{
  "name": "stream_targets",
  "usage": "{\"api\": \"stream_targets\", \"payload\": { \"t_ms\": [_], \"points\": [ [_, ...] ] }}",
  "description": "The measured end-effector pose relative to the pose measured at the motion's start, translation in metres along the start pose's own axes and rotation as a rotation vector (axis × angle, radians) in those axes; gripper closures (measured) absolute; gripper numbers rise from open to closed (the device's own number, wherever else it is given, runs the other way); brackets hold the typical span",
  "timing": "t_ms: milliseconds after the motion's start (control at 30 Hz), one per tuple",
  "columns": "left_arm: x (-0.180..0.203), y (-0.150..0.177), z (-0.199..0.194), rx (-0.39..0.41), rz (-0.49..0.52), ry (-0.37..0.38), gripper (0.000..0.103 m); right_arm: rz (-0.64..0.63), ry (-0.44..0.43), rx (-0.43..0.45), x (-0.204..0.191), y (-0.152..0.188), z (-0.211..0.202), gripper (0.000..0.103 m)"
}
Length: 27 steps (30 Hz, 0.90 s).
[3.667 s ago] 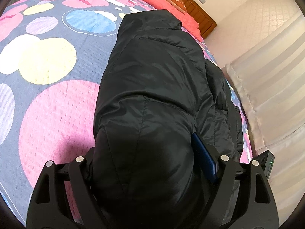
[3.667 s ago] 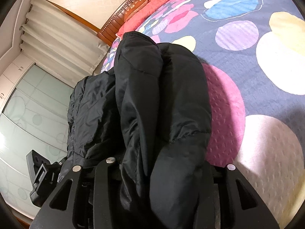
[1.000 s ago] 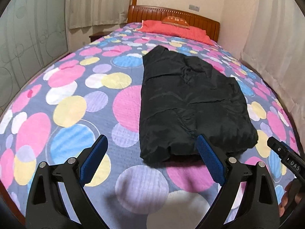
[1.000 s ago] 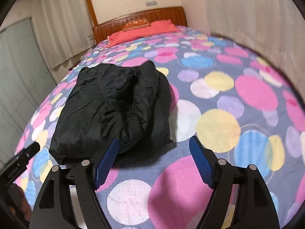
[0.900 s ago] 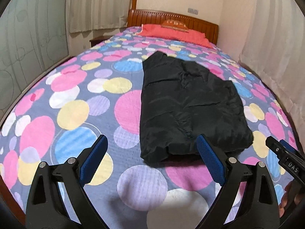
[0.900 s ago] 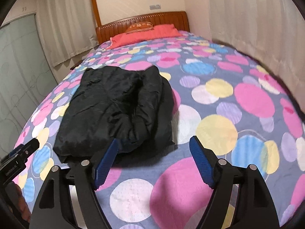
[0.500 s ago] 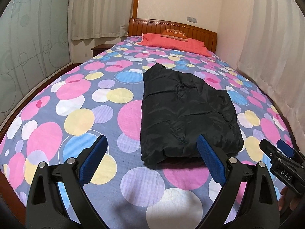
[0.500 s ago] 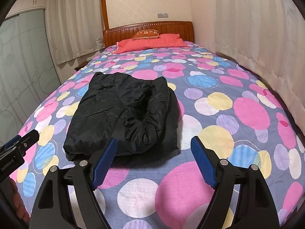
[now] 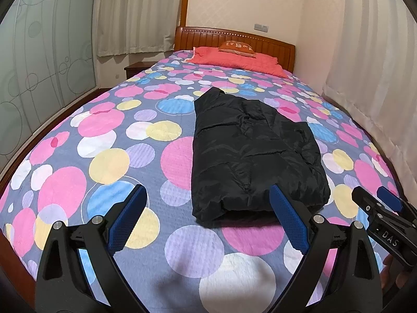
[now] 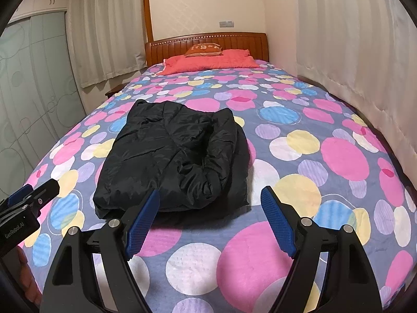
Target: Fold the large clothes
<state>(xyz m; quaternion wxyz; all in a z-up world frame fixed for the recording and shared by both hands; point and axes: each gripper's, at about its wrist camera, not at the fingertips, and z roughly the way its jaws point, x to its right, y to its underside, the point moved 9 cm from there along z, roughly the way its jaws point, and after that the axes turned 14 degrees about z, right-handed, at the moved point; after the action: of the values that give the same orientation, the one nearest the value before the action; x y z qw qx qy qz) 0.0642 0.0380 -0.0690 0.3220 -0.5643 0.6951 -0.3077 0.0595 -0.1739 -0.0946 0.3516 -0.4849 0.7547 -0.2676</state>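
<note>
A black puffer jacket [image 9: 250, 151] [image 10: 177, 156] lies folded into a thick rectangle on the bed, its near edge toward me. My left gripper [image 9: 207, 198] hovers open over the bedspread in front of the jacket's near edge, nothing between its blue pads. My right gripper [image 10: 209, 198] is open too, empty, just short of the jacket's near right corner. Each gripper shows in the other's view: the right one [image 9: 378, 203] at the lower right, the left one [image 10: 31, 193] at the lower left. Neither touches the jacket.
The bed carries a bedspread with coloured circles [image 9: 104, 135] [image 10: 338, 156]. Red pillows [image 9: 234, 61] lie against a wooden headboard [image 10: 206, 43]. Curtains [image 10: 351, 52] hang along the right, and frosted glass doors [image 9: 39, 65] stand on the left.
Earlier both grippers were shut on the jacket. Over the last second both, open and empty, have drawn back and risen a little, so more of the bed and room shows.
</note>
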Motion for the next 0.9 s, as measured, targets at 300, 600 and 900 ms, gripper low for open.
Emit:
{"api": "stream_targets", "payload": {
  "t_ms": [300,600,900],
  "points": [
    [-0.0005,-0.0002,0.0008,0.001,0.001,0.000,0.008,0.000,0.001,0.002,-0.0009,0.0002,-0.0005,0.024],
    [-0.0002,-0.0002,0.0003,0.001,0.000,-0.002,0.008,0.001,0.003,0.002,-0.0014,0.0004,-0.0001,0.024],
    [0.0000,-0.0003,0.0005,0.001,0.001,-0.002,0.008,0.000,0.002,0.003,-0.0022,0.0009,-0.0008,0.024]
  ]
}}
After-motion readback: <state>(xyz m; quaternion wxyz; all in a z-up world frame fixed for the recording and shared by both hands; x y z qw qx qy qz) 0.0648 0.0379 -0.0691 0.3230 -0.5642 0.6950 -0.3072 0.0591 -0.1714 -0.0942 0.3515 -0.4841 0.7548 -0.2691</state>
